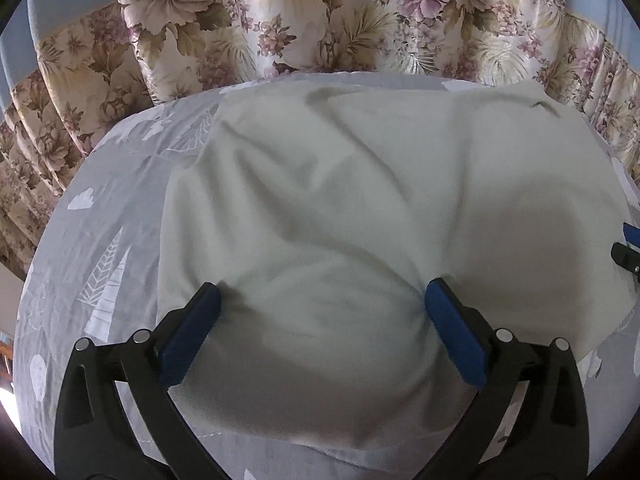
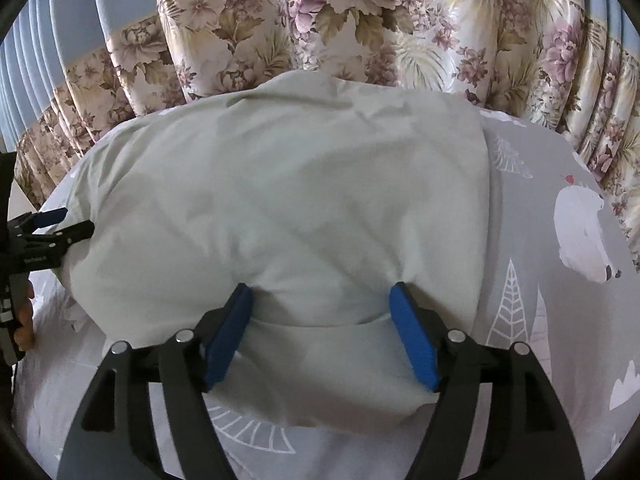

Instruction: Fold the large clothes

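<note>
Mid-fold: pale garment (image 1: 360,200) lies bunched on the bed (image 1: 100,240). Left tool (image 1: 322,300) and right tool (image 2: 322,300) both spread, straddling the near hem, not pinching. Next: close on the hem, carry it toward the far edge.

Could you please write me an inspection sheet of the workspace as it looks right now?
Surface: bed with a grey printed sheet, showing white trees and a polar bear.
Job's things: pale cream garment lying spread and wrinkled on the sheet, with a folded layer at its near edge.
Clutter: nothing seen.
Grippers: left tool open, its blue pads straddling the garment's near edge; right tool open, likewise straddling the near edge. Neither has closed on the cloth.
Cables: nothing seen.
Surroundings: floral curtain with a blue upper band hanging behind the bed.
</note>
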Demonstrator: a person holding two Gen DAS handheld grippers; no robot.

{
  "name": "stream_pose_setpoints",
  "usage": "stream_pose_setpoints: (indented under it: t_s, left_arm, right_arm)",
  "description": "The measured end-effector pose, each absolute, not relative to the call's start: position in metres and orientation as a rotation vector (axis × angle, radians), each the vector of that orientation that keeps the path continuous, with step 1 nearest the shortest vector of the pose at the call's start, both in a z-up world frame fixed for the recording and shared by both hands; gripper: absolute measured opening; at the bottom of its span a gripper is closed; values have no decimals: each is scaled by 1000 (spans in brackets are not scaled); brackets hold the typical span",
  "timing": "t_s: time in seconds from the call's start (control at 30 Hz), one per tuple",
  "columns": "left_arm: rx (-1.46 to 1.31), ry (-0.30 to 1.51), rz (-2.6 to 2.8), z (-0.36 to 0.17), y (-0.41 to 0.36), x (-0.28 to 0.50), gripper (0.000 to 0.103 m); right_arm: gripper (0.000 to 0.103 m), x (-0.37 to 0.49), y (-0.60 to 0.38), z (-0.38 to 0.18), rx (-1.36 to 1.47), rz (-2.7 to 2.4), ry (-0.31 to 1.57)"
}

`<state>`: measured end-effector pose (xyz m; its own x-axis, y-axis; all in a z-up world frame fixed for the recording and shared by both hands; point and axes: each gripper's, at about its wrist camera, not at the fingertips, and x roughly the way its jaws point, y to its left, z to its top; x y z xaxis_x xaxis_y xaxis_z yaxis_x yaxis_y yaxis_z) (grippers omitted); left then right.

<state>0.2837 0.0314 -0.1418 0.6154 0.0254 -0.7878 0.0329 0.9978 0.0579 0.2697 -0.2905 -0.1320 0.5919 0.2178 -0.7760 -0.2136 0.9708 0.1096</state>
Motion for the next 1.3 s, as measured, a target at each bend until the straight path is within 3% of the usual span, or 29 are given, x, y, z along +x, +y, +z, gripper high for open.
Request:
stream_pose_setpoints:
  t_s: [0.3,0.63,0.9,1.3]
  left_arm:
    - [72,904,39,-137,26,283,100]
    - [29,897,-28,-94,-3,259,100]
    - [102,909,-64,-100,-44,266,100]
    - [139,942,-65,-121,-44,279,100]
  right_arm:
    - [73,268,-296,-126,32,254,914]
    - [79,247,-344,-77,225,225,817]
    - [79,254,-372,-95,324,165,865]
    - [79,257,-354,-121,304,219,925]
